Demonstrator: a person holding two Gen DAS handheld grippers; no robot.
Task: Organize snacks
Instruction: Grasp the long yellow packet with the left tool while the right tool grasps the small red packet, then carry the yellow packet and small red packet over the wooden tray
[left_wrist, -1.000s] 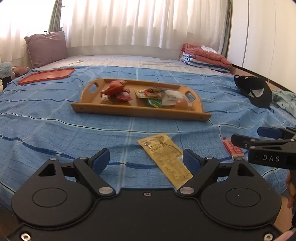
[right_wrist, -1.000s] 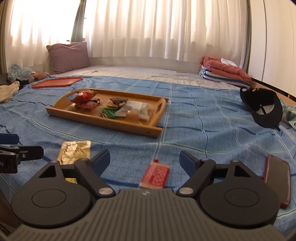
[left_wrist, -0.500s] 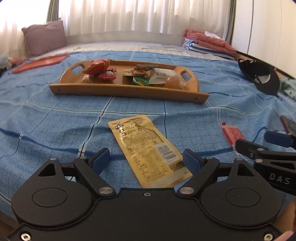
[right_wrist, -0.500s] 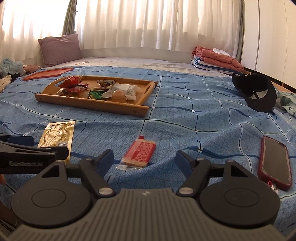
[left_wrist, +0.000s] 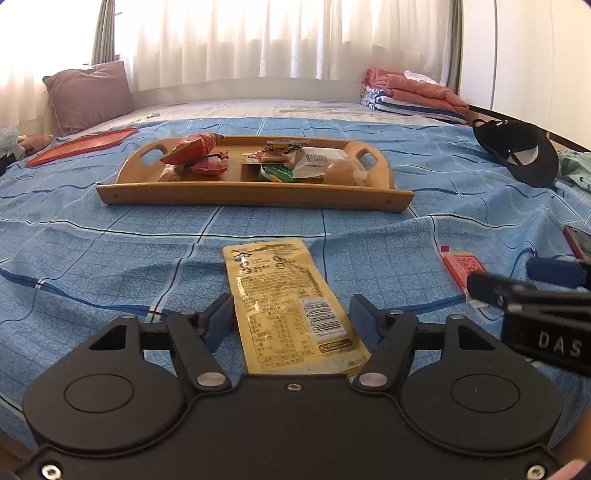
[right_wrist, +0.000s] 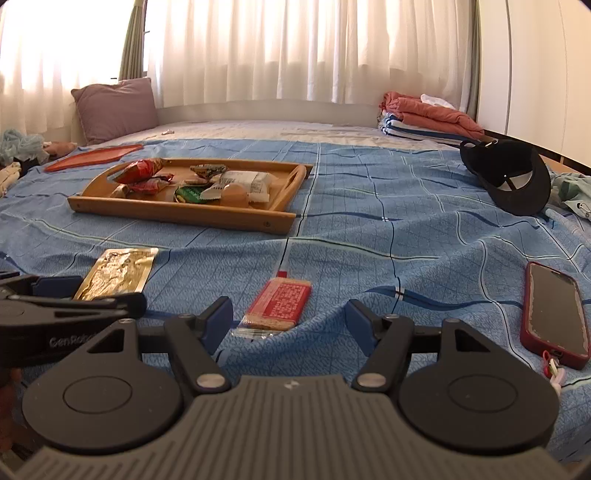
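A yellow snack packet (left_wrist: 291, 306) lies flat on the blue bedspread, its near end between the open fingers of my left gripper (left_wrist: 293, 319). It also shows in the right wrist view (right_wrist: 118, 271). A red wafer packet (right_wrist: 279, 306) lies on the bedspread between the open fingers of my right gripper (right_wrist: 290, 321); it also shows in the left wrist view (left_wrist: 461, 267). A wooden tray (left_wrist: 255, 194) further back holds several wrapped snacks. Neither gripper holds anything.
A phone in a red case (right_wrist: 554, 314) lies right of the right gripper. A black cap (right_wrist: 509, 181) sits at the right. A red lid (left_wrist: 81, 146), a purple pillow (left_wrist: 88, 96) and folded clothes (left_wrist: 413, 92) lie at the back.
Both grippers have moved forward and down toward the bedspread. The yellow packet now lies between the left fingers, the red packet between the right fingers. Both stay open.
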